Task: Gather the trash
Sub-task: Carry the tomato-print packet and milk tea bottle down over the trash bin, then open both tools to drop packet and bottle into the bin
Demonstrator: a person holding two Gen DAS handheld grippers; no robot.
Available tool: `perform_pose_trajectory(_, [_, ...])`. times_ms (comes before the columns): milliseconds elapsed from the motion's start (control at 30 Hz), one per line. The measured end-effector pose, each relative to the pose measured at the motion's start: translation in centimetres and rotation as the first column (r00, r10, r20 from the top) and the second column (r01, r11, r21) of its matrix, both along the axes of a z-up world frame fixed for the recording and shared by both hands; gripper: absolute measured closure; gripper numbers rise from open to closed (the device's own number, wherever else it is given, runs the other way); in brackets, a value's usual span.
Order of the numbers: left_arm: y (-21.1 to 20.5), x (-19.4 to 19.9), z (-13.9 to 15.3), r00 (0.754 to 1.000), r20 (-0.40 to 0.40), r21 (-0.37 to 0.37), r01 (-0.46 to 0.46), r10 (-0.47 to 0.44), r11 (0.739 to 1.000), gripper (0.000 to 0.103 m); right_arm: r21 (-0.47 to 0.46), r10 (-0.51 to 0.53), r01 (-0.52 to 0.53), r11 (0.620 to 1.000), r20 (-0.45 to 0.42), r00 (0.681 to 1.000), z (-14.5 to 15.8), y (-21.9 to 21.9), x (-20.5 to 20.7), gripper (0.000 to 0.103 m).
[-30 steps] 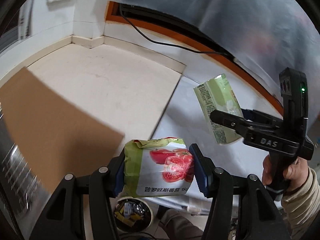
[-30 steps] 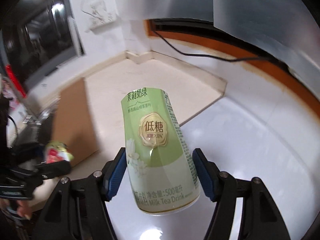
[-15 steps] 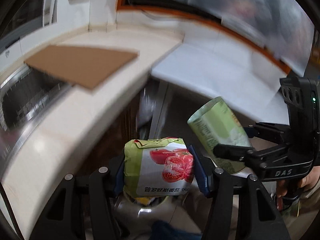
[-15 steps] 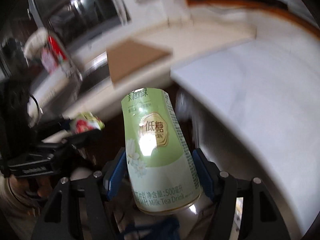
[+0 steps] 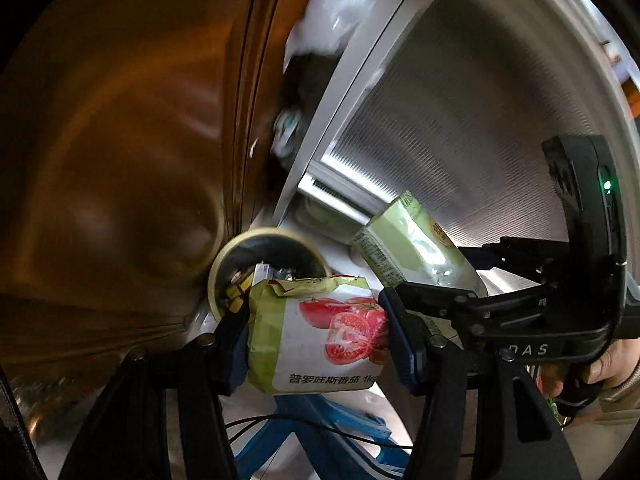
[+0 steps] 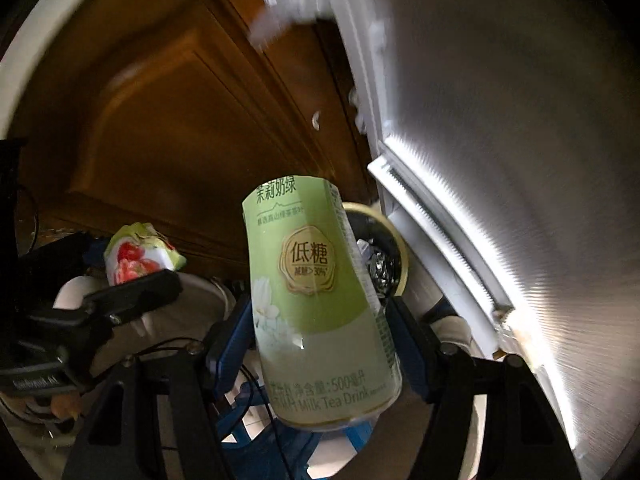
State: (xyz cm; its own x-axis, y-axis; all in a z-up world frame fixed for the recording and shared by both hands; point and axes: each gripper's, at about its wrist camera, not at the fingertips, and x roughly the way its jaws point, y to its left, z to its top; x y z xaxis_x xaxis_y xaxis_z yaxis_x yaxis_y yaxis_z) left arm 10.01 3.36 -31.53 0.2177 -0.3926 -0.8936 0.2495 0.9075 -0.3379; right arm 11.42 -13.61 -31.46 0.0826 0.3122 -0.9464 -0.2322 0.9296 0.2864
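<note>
My left gripper (image 5: 316,336) is shut on a crumpled tomato bag (image 5: 320,332), green and white with red tomatoes printed on it. The same tomato bag (image 6: 136,256) appears at the left of the right wrist view. My right gripper (image 6: 324,336) is shut on a pale green milk tea cup (image 6: 316,292); that milk tea cup (image 5: 412,248) also hangs at the right of the left wrist view, held by the right gripper (image 5: 432,280). Below and just beyond both items stands a round trash bin (image 5: 256,240) with a yellowish rim and scraps inside; the trash bin (image 6: 400,248) is partly hidden behind the cup.
A brown wooden cabinet door (image 5: 120,140) fills the left. A ribbed silver appliance front (image 5: 460,120) rises on the right, close to the bin. A hand (image 5: 600,368) grips the right tool's handle. Blue cloth and a thin black cable (image 5: 320,432) lie below.
Both grippers have dropped from countertop height to down in front of the cabinet, tipping further downward, each still holding its item. The trash bin has come into close view beneath them.
</note>
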Motion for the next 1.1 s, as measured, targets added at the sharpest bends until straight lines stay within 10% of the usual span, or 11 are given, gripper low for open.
perform_pose_trajectory(433, [-0.1, 4.5, -5.3, 0.995, -0.096, 0.005, -0.001, 0.001, 1.0, 0.036, 0.053, -0.137, 0.148, 0.988, -0.182, 0.974, -7.1, -0.2, 3.4, 0.033])
perform_pose_trajectory(633, [-0.2, 4.4, -5.5, 0.997, -0.083, 0.046, 0.008, -0.004, 0.999, 0.016, 0.119, -0.162, 0.184, 0.976, -0.169, 0.972, -7.1, -1.1, 3.6, 0.026])
perform_pose_trajectory(1100, [0.4, 3.1, -2.0, 0.998, -0.033, 0.045, -0.048, 0.05, 0.998, 0.007, 0.04, -0.123, 0.123, 0.992, 0.008, 0.992, -3.0, -1.6, 2.0, 0.026])
